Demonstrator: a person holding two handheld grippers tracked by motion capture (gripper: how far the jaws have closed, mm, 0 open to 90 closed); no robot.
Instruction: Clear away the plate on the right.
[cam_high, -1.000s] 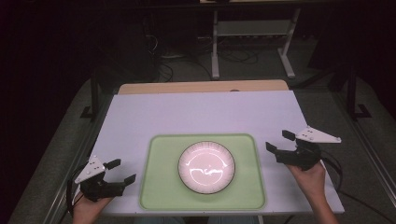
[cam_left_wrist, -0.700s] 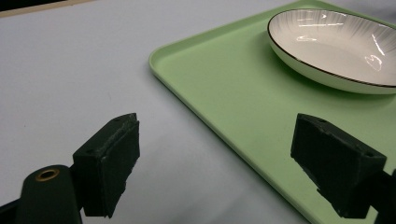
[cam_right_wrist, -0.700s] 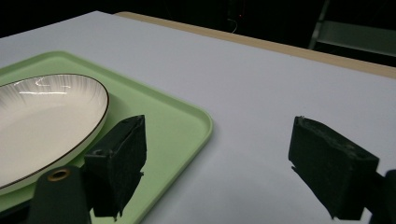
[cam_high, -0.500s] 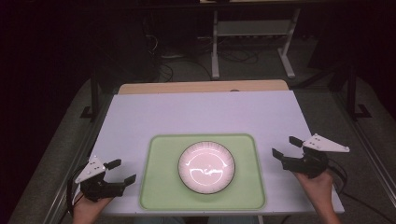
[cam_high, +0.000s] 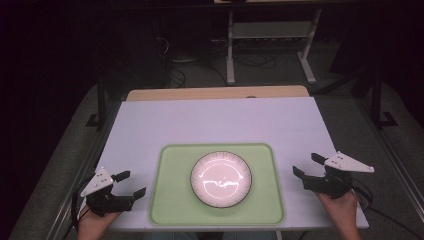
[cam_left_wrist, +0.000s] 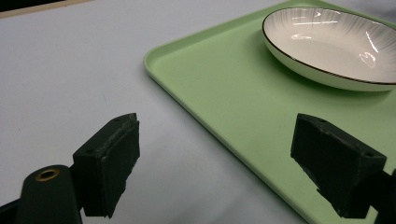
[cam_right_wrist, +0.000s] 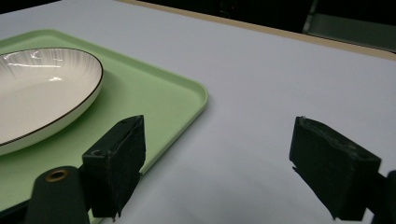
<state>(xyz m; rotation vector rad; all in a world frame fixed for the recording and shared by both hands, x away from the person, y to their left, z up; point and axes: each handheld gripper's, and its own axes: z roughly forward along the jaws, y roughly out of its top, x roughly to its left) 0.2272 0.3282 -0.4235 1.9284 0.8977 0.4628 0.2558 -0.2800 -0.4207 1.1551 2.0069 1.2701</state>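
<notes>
White ribbed plate (cam_high: 221, 179), dark-rimmed, unmarked, centred on green tray (cam_high: 167, 200) atop white table (cam_high: 210, 120). Left gripper (cam_high: 131, 184) and right gripper (cam_high: 303, 165) flanking tray, jaws apart, gripping nothing.

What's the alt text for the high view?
A white plate sits centred on a green tray on a white table. The left gripper and right gripper, each hand-held with jaws open, flank the tray and touch nothing.
</notes>
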